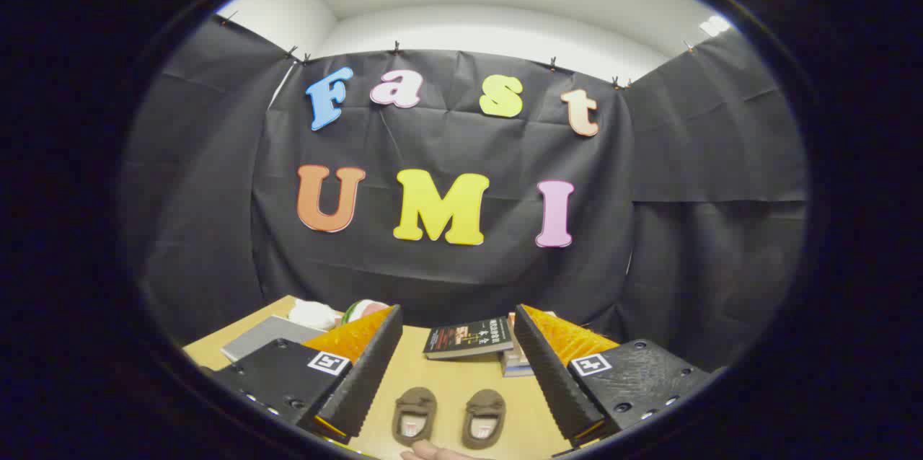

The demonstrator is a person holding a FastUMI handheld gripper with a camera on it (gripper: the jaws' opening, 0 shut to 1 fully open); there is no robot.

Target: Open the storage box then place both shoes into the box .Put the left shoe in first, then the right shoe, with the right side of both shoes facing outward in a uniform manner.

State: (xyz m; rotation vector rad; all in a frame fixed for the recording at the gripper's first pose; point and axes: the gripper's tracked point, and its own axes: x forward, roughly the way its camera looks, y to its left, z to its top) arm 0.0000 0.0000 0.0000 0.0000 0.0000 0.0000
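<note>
the wooden table spreads ahead. the gripper hangs wide open, holding nothing. a book stack lies at twelve o'clock beyond the fingers. two brown shoes sit side by side between them, at six. i judge the opening step not begun; next, find the box.

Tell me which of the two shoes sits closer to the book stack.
The right-hand brown shoe, nearer the tool's right finger; the book stack lies beyond it. The other shoe sits beside the left finger. Tool open, holding nothing.
</note>
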